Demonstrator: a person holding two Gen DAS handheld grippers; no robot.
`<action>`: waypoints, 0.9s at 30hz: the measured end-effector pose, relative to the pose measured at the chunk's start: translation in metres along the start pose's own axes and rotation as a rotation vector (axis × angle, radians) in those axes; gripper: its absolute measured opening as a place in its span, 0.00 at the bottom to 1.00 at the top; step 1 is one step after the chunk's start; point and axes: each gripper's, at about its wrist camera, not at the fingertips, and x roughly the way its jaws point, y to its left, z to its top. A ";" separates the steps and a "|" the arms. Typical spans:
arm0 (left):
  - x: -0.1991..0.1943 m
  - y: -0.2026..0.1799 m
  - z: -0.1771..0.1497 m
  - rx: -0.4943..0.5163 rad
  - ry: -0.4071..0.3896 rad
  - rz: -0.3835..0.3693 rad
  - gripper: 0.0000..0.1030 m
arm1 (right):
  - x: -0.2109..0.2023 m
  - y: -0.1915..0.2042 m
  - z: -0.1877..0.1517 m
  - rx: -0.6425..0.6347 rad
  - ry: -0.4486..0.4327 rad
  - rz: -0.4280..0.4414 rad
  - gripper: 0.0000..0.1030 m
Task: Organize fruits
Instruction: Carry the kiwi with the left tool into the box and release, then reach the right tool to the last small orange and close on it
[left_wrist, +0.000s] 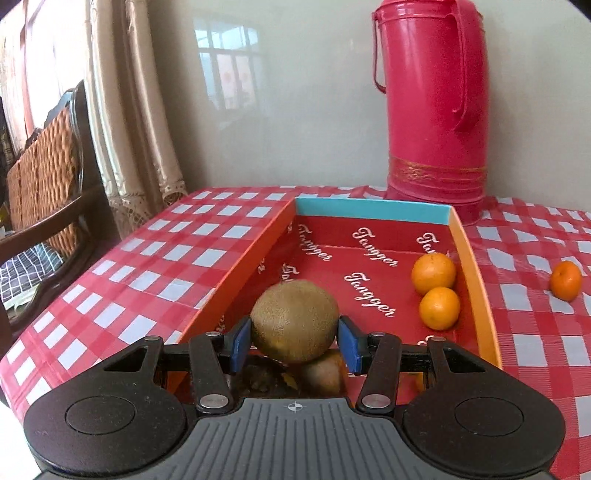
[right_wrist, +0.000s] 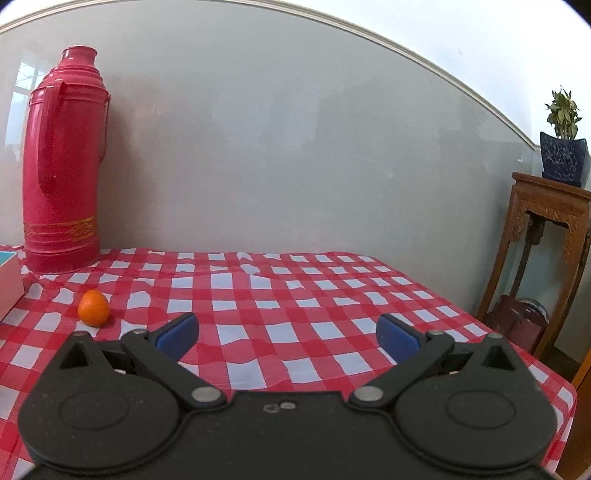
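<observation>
I have my left gripper (left_wrist: 294, 341) with its fingers clamped on a fuzzy brown oval kiwi (left_wrist: 294, 319), held over the near end of the shallow red cardboard box (left_wrist: 476, 273). Another brown fruit (left_wrist: 325, 371) lies below it, and two small round oranges (left_wrist: 436, 286) rest against the right wall. One small orange tangerine (right_wrist: 93, 308) remains loose on the red-and-white checked bench (right_wrist: 295, 295); my right gripper (right_wrist: 288, 334) is spread wide, empty. A tall crimson plastic thermos (right_wrist: 61, 158) stands by the grey wall.
</observation>
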 end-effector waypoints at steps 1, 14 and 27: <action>-0.001 0.000 -0.001 -0.005 0.006 -0.002 0.49 | -0.001 0.001 0.000 -0.003 0.000 0.000 0.94; -0.025 0.022 0.005 -0.061 -0.081 -0.046 0.76 | -0.005 0.019 0.002 -0.040 -0.014 0.047 0.94; -0.075 0.049 -0.018 -0.041 -0.218 0.048 1.00 | -0.001 0.037 0.008 -0.040 -0.020 0.132 0.94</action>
